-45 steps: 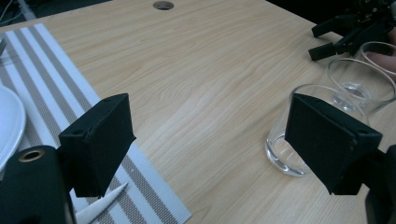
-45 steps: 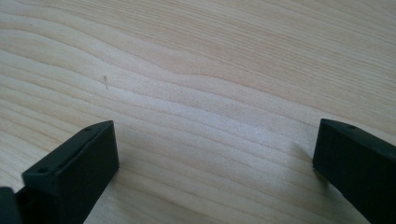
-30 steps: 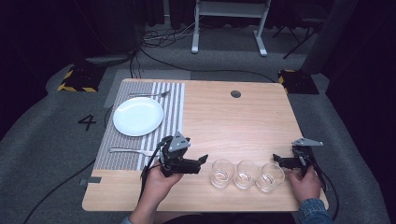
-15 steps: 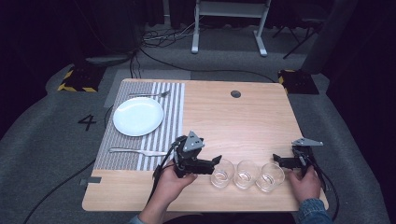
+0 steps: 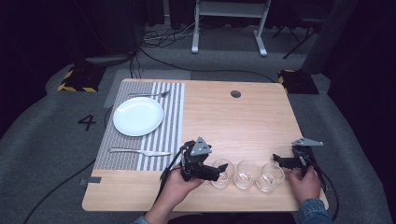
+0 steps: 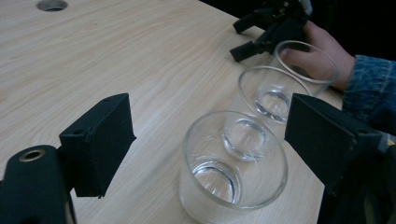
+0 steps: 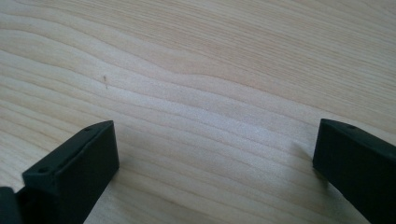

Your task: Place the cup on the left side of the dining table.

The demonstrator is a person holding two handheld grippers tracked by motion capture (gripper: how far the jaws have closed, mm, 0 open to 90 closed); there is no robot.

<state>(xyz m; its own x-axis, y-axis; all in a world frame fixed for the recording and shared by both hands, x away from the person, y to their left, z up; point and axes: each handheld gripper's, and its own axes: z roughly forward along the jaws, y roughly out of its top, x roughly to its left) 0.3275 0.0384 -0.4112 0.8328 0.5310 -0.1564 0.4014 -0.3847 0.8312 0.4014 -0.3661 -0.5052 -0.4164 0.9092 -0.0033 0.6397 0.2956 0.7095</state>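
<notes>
I see the plate (image 5: 138, 116) on the mat (image 5: 170, 112) at the table's (image 5: 243, 121) left. A fork (image 5: 149, 94) lies behind the plate, a knife (image 5: 139, 151) before it, three glasses (image 5: 246, 174) right of the knife.

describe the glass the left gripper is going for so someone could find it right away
On the wooden table, three clear glasses stand in a row along the near edge. It is the leftmost glass, closest to the striped placemat, and alone sits between the left gripper's open jaws.

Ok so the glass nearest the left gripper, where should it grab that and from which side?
Grip the nearest glass across its round wall, below the rim, coming level from its free side, away from the row. It stands upright, the middle glass sits close behind it, and the left gripper already has its open jaws either side.
</notes>
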